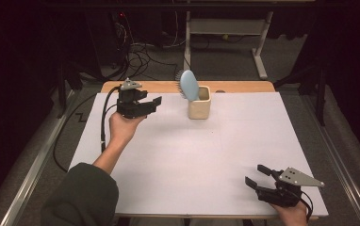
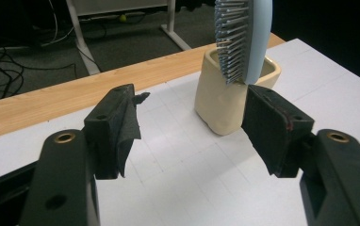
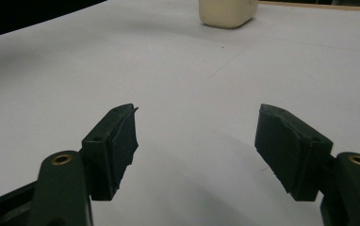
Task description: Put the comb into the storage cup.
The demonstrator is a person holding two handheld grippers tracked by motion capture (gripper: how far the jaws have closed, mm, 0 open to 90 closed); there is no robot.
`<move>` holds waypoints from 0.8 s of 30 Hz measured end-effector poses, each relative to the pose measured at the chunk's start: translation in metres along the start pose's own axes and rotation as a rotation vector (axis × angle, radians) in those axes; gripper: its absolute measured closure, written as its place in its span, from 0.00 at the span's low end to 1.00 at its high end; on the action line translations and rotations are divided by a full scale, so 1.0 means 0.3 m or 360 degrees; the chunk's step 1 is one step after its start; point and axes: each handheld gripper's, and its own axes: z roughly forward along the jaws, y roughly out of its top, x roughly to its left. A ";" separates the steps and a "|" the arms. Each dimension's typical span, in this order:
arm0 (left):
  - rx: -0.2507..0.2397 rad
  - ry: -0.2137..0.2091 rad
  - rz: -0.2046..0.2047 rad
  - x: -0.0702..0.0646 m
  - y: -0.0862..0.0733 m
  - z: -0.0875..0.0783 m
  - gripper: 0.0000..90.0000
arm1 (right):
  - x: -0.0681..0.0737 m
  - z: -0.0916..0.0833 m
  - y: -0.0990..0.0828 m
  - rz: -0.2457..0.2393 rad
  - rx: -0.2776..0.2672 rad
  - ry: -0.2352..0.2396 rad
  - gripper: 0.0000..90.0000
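**Pale blue brush stood in cup, both grippers empty**

Cream ceramic, the cup (image 1: 199, 108) sat near the far edge of the table (image 1: 178, 165), on the white sheet just short of the bare wooden strip. A blue hairbrush (image 1: 188, 85) stood in it handle down, its head leaning out over the rim toward the left edge, bristles facing that way too. The left gripper (image 1: 151, 102) hovered to the left of the cup, apart from it, jaws spread wide and holding nothing; in the left gripper view the cup (image 2: 225, 96) and the bristles (image 2: 232, 40) lay just beyond the right-hand pad. The right gripper (image 1: 258, 175) rested at the near right corner, well away, jaws likewise apart and empty.

The likely trouble was the cup tipping: the brush was top-heavy and off-centre, so a sideways nudge from a jaw, or a pull on the head at an angle, could drag the cup over. Pinching the bristles rather than the solid back could also let the brush slip
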 end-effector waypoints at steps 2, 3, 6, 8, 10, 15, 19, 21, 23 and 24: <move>-0.0003 -0.0002 -0.0005 0.002 -0.004 -0.005 0.41 | 0.000 0.000 0.000 0.0000 0.0001 -0.0001 0.34; -0.0009 -0.0004 -0.0010 0.003 -0.007 -0.008 0.41 | 0.001 0.000 0.000 0.0000 0.0001 -0.0002 0.34; -0.0014 -0.0015 -0.0017 0.005 -0.014 -0.019 0.41 | 0.001 0.000 0.000 -0.0002 0.0001 -0.0002 0.34; -0.0016 -0.0023 -0.0023 0.003 -0.022 -0.024 0.41 | 0.002 0.000 0.000 -0.0002 0.0003 -0.0001 0.34; -0.0015 -0.0023 -0.0018 0.002 -0.028 -0.028 0.41 | 0.002 0.001 0.000 -0.0003 0.0004 -0.0001 0.34; -0.0005 -0.0029 -0.0016 0.002 -0.039 -0.036 0.41 | 0.002 0.000 0.000 -0.0005 0.0003 -0.0003 0.34; -0.0013 -0.0029 -0.0006 0.000 -0.044 -0.046 0.41 | 0.002 0.001 0.000 -0.0003 0.0005 -0.0003 0.34; -0.0021 -0.0032 -0.0003 -0.002 -0.048 -0.051 0.41 | 0.002 0.001 0.000 -0.0003 0.0004 -0.0002 0.34; -0.0024 -0.0028 0.0011 -0.004 -0.052 -0.058 0.41 | 0.001 0.001 0.000 -0.0003 0.0004 -0.0003 0.34; -0.0024 -0.0026 0.0014 -0.005 -0.054 -0.061 0.41 | 0.001 0.001 0.000 -0.0004 0.0003 -0.0003 0.34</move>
